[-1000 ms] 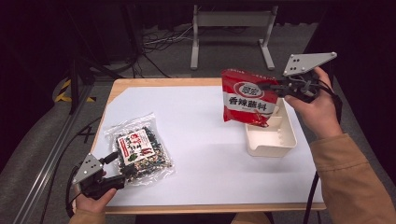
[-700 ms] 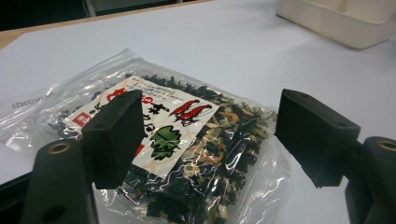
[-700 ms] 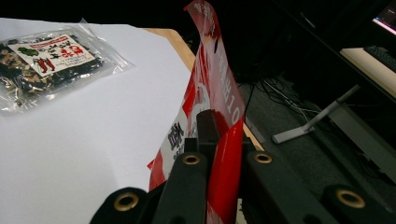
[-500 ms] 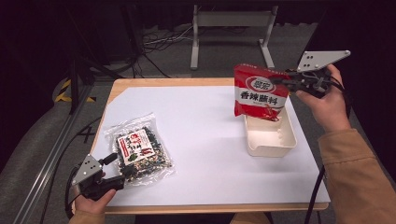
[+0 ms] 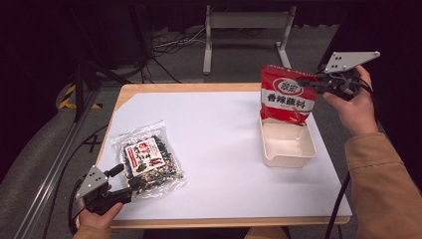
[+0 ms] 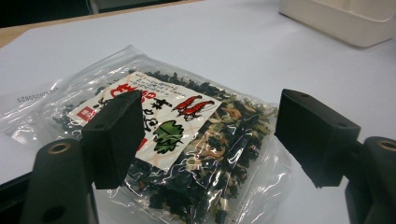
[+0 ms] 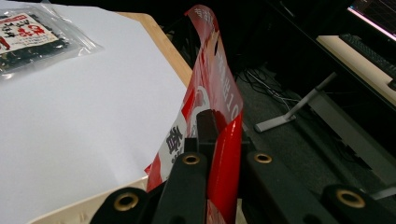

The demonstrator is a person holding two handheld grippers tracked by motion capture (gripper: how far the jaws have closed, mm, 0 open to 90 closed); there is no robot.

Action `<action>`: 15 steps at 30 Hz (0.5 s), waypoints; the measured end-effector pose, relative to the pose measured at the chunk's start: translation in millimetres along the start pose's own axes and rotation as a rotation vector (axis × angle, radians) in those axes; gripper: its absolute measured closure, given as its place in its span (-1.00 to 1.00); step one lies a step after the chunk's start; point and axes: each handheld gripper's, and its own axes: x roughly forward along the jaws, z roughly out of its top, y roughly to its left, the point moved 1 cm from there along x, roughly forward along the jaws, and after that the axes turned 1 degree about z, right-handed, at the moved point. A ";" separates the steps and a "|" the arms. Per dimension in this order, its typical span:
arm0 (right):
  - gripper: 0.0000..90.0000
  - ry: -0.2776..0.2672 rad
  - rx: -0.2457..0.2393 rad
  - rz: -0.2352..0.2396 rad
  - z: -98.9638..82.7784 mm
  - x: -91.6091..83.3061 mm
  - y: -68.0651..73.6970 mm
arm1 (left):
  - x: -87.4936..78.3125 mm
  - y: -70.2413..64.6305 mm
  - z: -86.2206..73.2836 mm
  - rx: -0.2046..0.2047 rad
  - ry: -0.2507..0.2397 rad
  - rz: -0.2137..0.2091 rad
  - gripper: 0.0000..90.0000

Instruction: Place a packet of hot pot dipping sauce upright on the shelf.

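table (image 5: 224, 124) w/ clear bag (image 5: 149, 159), tray (image 5: 287, 144)

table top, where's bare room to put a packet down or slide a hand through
The widest bare patch is the white sheet between the clear dried-mix bag and the cream tray. The far strip is bare too. It is crowded at the tray, where the red packet hangs, and where the open left tongs meet the bag.
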 end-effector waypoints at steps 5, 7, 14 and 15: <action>0.97 0.013 0.002 -0.005 -4.6 3.7 -4.4 | -0.9 0.2 -0.6 -0.001 -0.001 0.003 -0.46; 0.97 0.023 -0.002 -0.008 -6.1 6.5 -6.2 | -1.2 0.2 -0.8 -0.002 -0.001 0.005 -0.46; 0.97 0.037 -0.002 -0.004 -10.4 19.0 -10.4 | -2.2 0.3 -1.2 -0.006 -0.001 0.006 -0.46; 0.97 0.037 -0.002 -0.004 -10.4 19.0 -10.4 | -2.2 0.3 -1.2 -0.006 -0.001 0.006 -0.46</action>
